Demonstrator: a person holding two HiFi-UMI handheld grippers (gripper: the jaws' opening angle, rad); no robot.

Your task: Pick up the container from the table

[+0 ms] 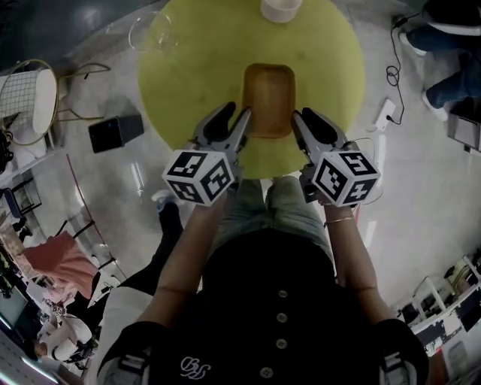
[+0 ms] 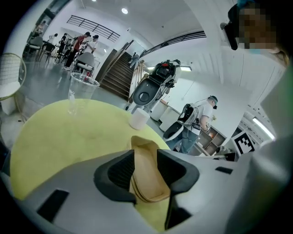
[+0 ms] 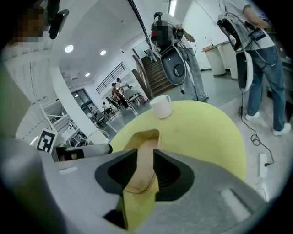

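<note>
Container [image 1: 269, 98], tan, shallow and round-cornered, lies on our yellow-green counter [image 1: 331, 68]. We see left gripper [image 1: 231, 125] and right gripper [image 1: 312, 126] fingers apart, astride its side walls.

White cup [image 1: 280, 7] — cropped at top edge; container's [image 1: 269, 90] sides partly hidden

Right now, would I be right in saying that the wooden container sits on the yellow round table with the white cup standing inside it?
Not quite: the white cup is not inside it. The wooden container sits on the yellow round table empty, and the cup stands on the table beyond it, apart from it, as the head view shows.
</note>
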